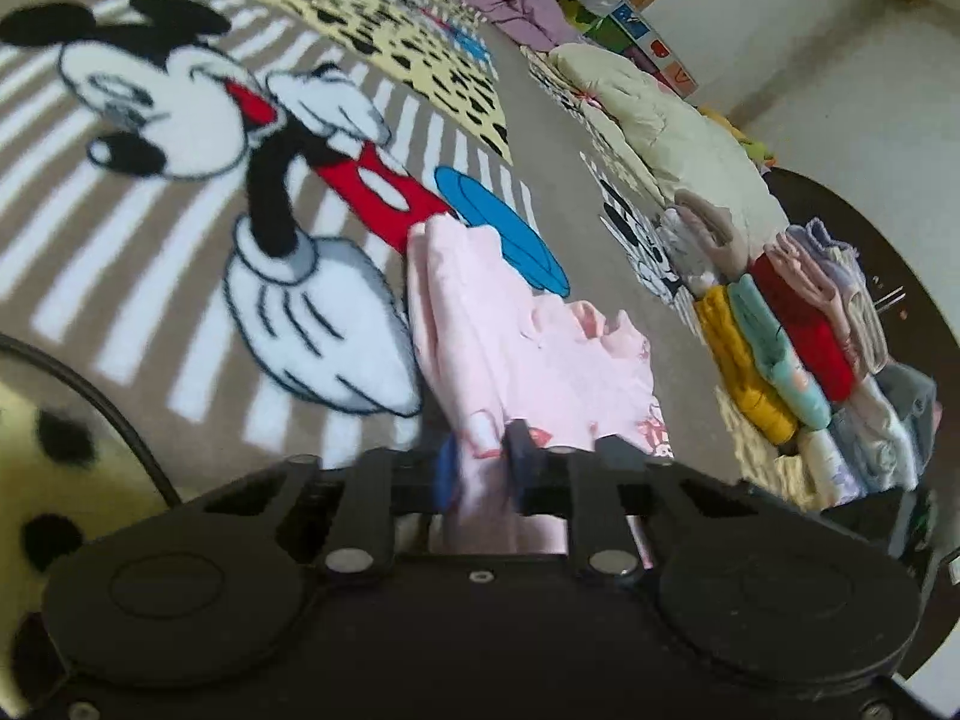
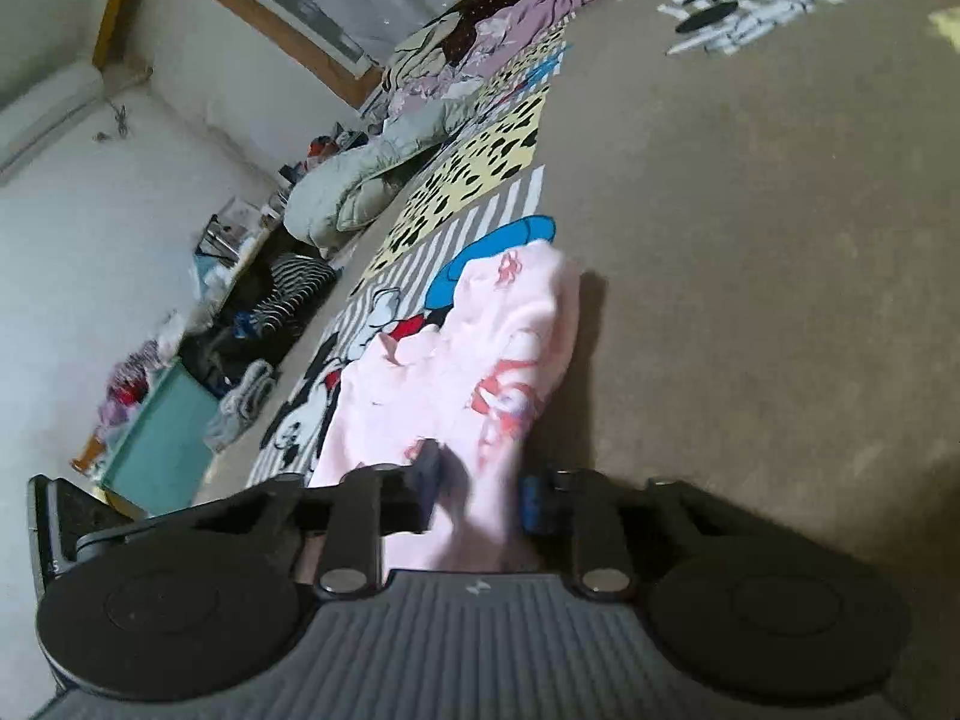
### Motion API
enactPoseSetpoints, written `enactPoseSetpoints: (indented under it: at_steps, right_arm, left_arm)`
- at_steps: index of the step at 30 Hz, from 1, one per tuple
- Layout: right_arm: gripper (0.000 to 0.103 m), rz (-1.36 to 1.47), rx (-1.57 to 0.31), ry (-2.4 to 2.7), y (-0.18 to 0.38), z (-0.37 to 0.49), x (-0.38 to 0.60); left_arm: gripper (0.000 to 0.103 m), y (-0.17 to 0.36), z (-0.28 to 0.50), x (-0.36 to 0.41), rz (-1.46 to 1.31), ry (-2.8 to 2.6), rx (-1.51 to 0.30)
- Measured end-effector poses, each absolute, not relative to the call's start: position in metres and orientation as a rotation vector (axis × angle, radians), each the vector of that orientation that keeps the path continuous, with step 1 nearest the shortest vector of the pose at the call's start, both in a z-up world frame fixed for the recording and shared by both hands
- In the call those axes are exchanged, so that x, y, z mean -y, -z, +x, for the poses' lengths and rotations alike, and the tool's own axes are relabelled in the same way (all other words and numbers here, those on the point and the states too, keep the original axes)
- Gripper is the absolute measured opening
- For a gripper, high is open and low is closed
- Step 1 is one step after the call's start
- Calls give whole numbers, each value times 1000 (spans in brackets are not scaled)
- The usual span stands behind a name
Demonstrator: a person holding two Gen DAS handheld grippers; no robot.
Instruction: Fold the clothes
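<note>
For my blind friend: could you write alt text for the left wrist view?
The left gripper has its jaws shut on a pink garment that trails onto a cartoon-mouse rug. Folded clothes are stacked at the right.

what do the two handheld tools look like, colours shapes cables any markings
Left tool: matte black body, two round disc-like caps side by side, black link arms with silver pivot bolts, dark blue fingers. A black cable curves off beside it. Right tool: same black discs, links and silver bolts, plus a grey ribbed middle panel with a small pale mark. No hands or sleeves show.
</note>
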State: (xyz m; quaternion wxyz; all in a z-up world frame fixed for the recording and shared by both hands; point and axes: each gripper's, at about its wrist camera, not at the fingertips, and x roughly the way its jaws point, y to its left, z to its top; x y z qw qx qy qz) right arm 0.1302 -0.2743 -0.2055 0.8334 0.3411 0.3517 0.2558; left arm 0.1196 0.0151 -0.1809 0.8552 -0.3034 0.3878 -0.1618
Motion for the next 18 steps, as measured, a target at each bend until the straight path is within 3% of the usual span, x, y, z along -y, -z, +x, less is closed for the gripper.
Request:
enactPoseSetpoints:
  at_steps: [8, 18]
  right_arm:
    - [17, 824, -597, -535, 152, 106, 323]
    - [17, 834, -271, -413, 34, 61, 474]
  left_arm:
    - [9, 126, 120, 10, -730, 442, -762]
    - [9, 19, 156, 147, -750, 769, -685]
